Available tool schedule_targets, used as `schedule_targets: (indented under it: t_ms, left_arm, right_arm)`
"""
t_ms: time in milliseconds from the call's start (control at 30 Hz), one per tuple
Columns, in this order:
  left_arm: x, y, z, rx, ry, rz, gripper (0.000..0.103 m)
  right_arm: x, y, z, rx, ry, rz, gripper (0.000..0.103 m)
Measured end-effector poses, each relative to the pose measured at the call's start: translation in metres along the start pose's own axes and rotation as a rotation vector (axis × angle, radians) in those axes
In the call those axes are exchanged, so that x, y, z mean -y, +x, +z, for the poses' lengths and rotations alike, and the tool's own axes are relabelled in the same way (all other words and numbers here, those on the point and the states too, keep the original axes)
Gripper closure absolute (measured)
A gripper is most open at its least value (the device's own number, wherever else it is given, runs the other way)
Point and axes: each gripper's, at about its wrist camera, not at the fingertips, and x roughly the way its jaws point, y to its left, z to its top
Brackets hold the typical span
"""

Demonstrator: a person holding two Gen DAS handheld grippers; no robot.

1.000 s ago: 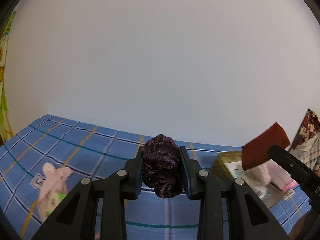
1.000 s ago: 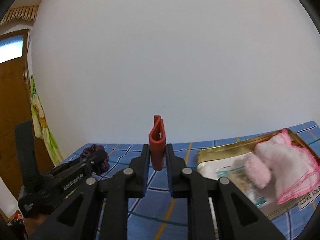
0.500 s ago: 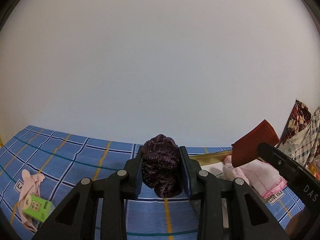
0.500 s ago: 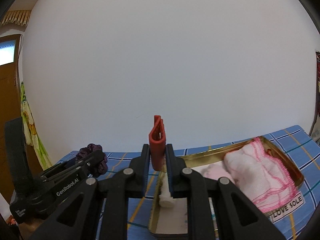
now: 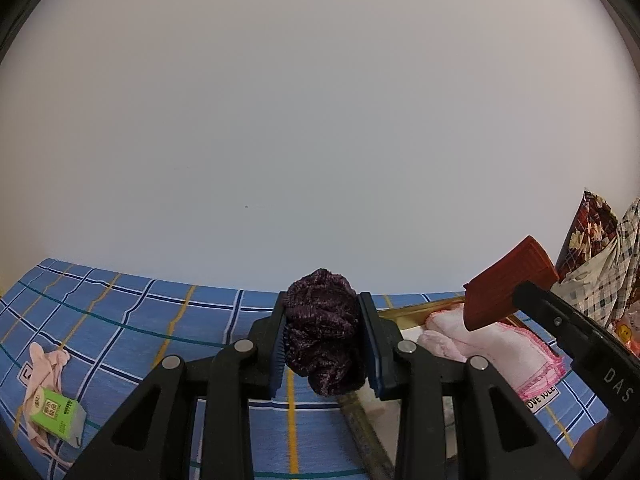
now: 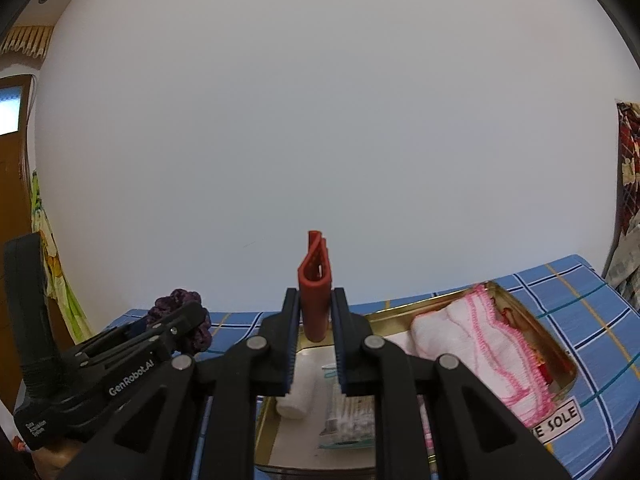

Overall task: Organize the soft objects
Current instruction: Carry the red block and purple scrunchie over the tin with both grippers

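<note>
Between the pads of the left gripper (image 5: 323, 344) sits a dark purple scrunchie (image 5: 323, 332), bunched up and pinched firmly, its lower loops hanging free below the jaws. It is carried in the air just short of the near-left edge of the gold tin (image 6: 560, 350), which lies open on the blue checked cloth (image 5: 120, 320). The right gripper (image 6: 315, 326) is pressed tight on a folded red silicone piece (image 6: 315, 288), held upright above the tin's left half.

Inside the tin, a pink-edged white cloth (image 6: 480, 344) fills the right side, a small white roll (image 6: 298, 398) lies by the left wall, and a clear packet (image 6: 348, 412) rests in the middle. So the free room looks to be near the back left and centre.

The step in hand seems to be carrying both pieces to the tin. To do it well, bring each fully over the rim before letting go, and lower it close to the floor so the springy scrunchie does not bounce out. Release one at a time; the two grippers are close together and could knock. The folded red piece may spring open once freed, so set it against the cloth.

Off to the left on the checked cloth lies a pale pink garment with a green tag (image 5: 56, 412), well apart from the tin.
</note>
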Motion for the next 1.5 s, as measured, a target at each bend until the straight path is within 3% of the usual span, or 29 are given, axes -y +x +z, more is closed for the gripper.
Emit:
schedule_targets:
  t_ms: [500, 1067, 1500]
  left_arm:
    - [0.025, 0.015, -0.008, -0.01, 0.019, -0.039, 0.068]
    - [0.029, 0.063, -0.022, -0.03, 0.04, -0.08, 0.068]
    - [0.039, 0.095, -0.038, -0.089, 0.05, -0.089, 0.068]
  right_arm:
    - [0.034, -0.015, 0.01, 0.02, 0.01, -0.04, 0.088]
    - [0.069, -0.033, 0.023, 0.027, 0.044, -0.103, 0.088]
    - [0.068, -0.027, 0.021, -0.046, 0.039, -0.063, 0.088]
